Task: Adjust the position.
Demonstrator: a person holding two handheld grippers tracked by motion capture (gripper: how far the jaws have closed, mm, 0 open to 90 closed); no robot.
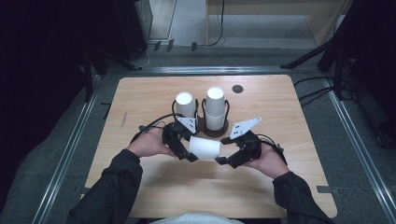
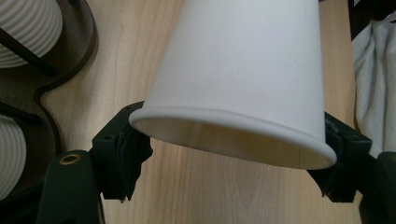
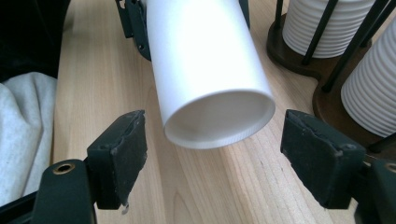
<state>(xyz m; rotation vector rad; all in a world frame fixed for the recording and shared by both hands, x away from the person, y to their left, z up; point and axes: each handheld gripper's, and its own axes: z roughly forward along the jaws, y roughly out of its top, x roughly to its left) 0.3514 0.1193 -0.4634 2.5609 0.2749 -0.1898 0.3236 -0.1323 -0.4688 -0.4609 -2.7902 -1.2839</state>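
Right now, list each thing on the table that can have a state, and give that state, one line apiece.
Paper cup: on its side, held at the rim end.
Left gripper: shut on the paper cup's rim.
Right gripper: open, jaws clear of the cup's base.
Cup stacks: upside down, in the holder.

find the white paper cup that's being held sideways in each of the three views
High view: the white paper cup lies sideways at centre, between the left gripper and the right gripper.
Left gripper view: its rim end fills the middle, clamped between both jaws.
Right gripper view: its base end is at top centre, between open jaws that don't touch it.
Shared landmark: the dark cup holder with stacked cups.
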